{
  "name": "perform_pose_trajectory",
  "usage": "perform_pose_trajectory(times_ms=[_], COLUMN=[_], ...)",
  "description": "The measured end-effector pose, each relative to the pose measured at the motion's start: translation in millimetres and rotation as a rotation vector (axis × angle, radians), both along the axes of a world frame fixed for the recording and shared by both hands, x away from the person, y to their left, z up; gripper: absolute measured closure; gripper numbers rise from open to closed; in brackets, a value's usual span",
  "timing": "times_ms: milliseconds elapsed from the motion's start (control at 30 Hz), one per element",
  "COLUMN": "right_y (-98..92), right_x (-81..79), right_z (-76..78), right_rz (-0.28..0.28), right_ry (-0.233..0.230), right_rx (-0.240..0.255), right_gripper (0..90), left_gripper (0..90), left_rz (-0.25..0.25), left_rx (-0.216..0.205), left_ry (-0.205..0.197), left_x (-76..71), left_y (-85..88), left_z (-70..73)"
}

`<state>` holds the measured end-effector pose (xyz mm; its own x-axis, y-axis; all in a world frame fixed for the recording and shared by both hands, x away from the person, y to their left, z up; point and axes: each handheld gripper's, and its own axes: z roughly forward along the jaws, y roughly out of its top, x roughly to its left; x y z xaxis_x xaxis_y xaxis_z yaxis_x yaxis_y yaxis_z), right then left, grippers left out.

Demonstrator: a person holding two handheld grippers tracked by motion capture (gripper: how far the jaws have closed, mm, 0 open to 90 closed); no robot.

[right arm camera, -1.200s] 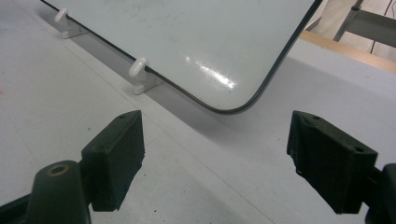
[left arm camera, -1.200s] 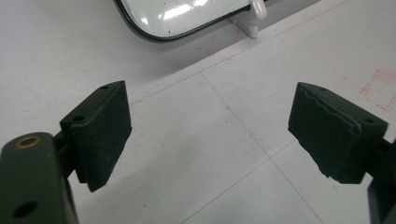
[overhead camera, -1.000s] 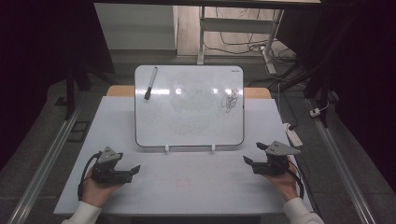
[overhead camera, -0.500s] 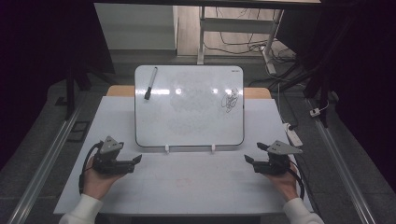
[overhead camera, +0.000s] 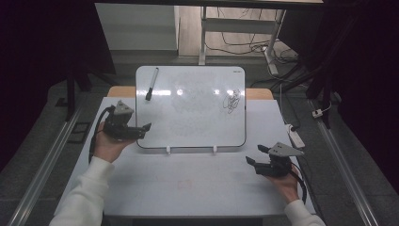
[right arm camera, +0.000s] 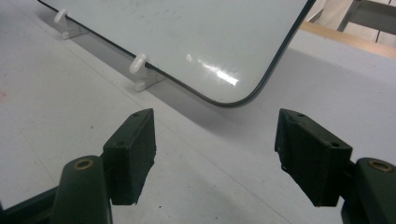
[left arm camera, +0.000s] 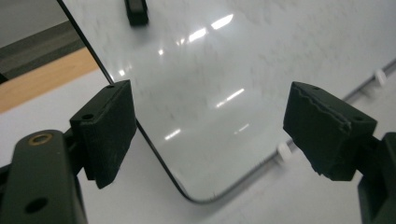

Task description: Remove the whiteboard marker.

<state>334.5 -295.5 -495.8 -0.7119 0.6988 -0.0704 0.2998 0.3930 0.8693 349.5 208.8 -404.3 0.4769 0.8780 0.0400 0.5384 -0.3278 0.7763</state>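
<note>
The left tool (overhead camera: 147,127), jaws spread and empty, hangs over the whiteboard's (overhead camera: 197,127) near-left corner. The marker (overhead camera: 151,84) lies ahead of it on the board's far-left part, its long axis running away from the tool. The right tool (overhead camera: 251,155), also spread with nothing between its jaws, which have just been closing a little, sits low over the counter (overhead camera: 188,188), farther off.

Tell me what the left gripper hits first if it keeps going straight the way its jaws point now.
Most likely the glossy white rectangular whiteboard: the left gripper, jaws open and empty, aims at its near left corner. Depth is unclear, but the black marker lies much farther up the board.
</note>
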Motion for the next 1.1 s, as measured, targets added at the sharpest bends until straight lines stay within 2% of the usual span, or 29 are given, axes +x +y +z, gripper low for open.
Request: perform_pose_trajectory(times_ms=[167, 333, 567, 700, 733, 900, 1100], right_y=[0.3, 0.6, 0.9, 1.1, 1.0, 0.3, 0.5], right_x=[0.2, 0.9, 1.7, 1.8, 1.7, 2.1, 2.5], right_z=[-0.7, -1.8, -3.7, -4.4, -4.3, -4.6, -5.5], right_rz=[0.000, -0.002, -0.005, -0.006, -0.007, -0.012, -0.014], right_ry=[0.005, 0.014, 0.025, 0.030, 0.030, 0.033, 0.037], right_rx=[-0.004, -0.009, -0.013, -0.016, -0.016, -0.016, -0.019], right_gripper=[29.0, 29.2, 29.5, 29.5, 29.6, 29.6, 29.8], left_gripper=[22.5, 26.0, 34.9, 41.0, 45.0, 53.3, 58.6], left_rz=[0.025, 0.050, 0.071, 0.085, 0.090, 0.109, 0.116], left_rx=[-0.007, 0.008, 0.055, 0.081, 0.088, 0.118, 0.139], left_ry=[-0.033, -0.054, -0.091, -0.090, -0.089, -0.087, -0.075], left_x=[23.9, 50.1, 81.6, 98.5, 101.8, 111.1, 115.0], left_y=[-1.6, -4.0, -14.3, -20.7, -21.6, -24.2, -25.2], left_z=[13.5, 20.4, 25.2, 25.5, 25.1, 23.0, 18.9])
